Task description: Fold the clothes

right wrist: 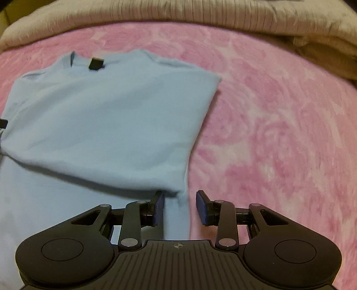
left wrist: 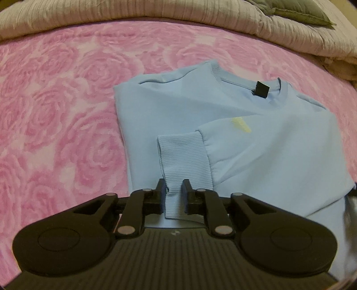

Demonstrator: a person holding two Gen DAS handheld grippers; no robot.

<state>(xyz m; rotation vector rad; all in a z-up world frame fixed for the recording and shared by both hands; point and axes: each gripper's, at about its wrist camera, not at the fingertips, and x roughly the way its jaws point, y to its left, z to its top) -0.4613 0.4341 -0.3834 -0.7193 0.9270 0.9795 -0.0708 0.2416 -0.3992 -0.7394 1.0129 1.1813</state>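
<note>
The light blue sweatshirt (left wrist: 245, 125) lies on the pink rose-patterned bed cover (left wrist: 55, 107) partly folded: ahead of the left tongs (left wrist: 174, 188) its left side is already turned in to a straight edge, and a sleeve is laid across the chest so that its ribbed cuff (left wrist: 183, 154) reaches back toward those tongs. Beyond the cuff, the neckline with its black label (left wrist: 260, 89) faces up. My judgement is that the sides and sleeves are largely in, while the lengthwise fold that would bring hem toward collar looks still to be made, since the body runs on below the folded sleeve toward the right tongs (right wrist: 180, 206). The left tongs are clamped on the cuff, whose ribbed band passes between the nearly closed fingers. The right tongs stand apart, grasping nothing; the garment's right edge lies in the gap between them, and whether the left pad touches it is blurred. A beige quilt (right wrist: 200, 13) is bunched up far ahead of both.
</note>
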